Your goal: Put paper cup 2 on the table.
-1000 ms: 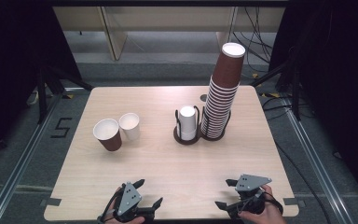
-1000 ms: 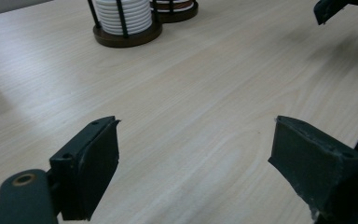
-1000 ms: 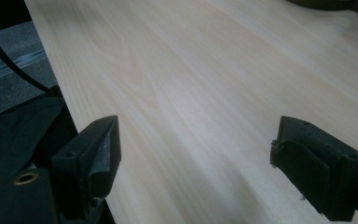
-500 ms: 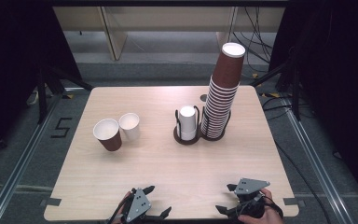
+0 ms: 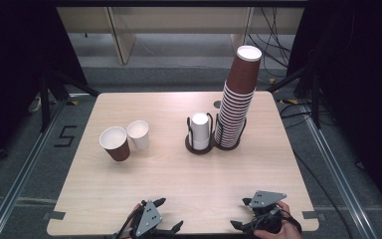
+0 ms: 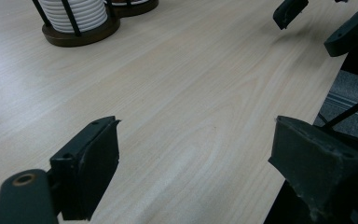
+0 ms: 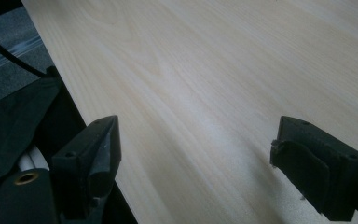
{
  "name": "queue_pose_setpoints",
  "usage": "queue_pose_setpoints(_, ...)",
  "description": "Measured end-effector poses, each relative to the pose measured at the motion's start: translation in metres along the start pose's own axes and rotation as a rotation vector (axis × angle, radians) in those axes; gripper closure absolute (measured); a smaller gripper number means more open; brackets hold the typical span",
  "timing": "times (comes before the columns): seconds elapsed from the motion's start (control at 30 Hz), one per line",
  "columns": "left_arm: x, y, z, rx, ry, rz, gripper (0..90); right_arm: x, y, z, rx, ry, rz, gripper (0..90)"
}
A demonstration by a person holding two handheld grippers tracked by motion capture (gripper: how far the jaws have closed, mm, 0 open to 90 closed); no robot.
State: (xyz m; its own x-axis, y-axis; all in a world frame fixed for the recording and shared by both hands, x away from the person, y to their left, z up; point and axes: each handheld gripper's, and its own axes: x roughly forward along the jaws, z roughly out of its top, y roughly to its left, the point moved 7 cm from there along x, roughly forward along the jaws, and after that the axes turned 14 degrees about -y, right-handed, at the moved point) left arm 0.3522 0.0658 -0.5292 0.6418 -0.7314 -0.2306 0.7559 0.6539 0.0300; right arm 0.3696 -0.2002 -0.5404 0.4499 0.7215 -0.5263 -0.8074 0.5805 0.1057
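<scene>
At the bottom edge of the high view, the frame is cutting off the left gripper (image 5: 171, 230) and the right gripper (image 5: 238, 225) (both hands mostly out of sight). At the upper left of the left gripper view, the edge is cropping the white cup stack (image 6: 77, 14) in its holder (image 6: 81, 35).

We see a pale wooden table (image 5: 179, 174) with fine beige grain. On it, a tall stack of brown cups (image 5: 236, 107) shows white rims, beside a short stack of white cups (image 5: 200, 130); both sit in dark brown holders with black wire. 1 brown cup (image 5: 115, 144) has a white inside, 1 white cup (image 5: 139, 135) stands beside it. The left gripper (image 6: 196, 172) and the right gripper (image 7: 196, 163) have black jaws.
</scene>
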Motion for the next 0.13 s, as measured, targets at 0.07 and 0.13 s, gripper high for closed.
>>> queue_pose_setpoints(0.07,-0.0001,0.0008,-0.0004,-0.001,0.005,0.001,14.9,0.0008,-0.001,-0.0004,-0.004,0.0,0.005,15.9)
queue_pose_setpoints(0.13,0.0004,0.0011,-0.0004,-0.006,0.0,0.001,14.9,0.0006,-0.0015,-0.0002,-0.004,0.0,0.005,15.9)
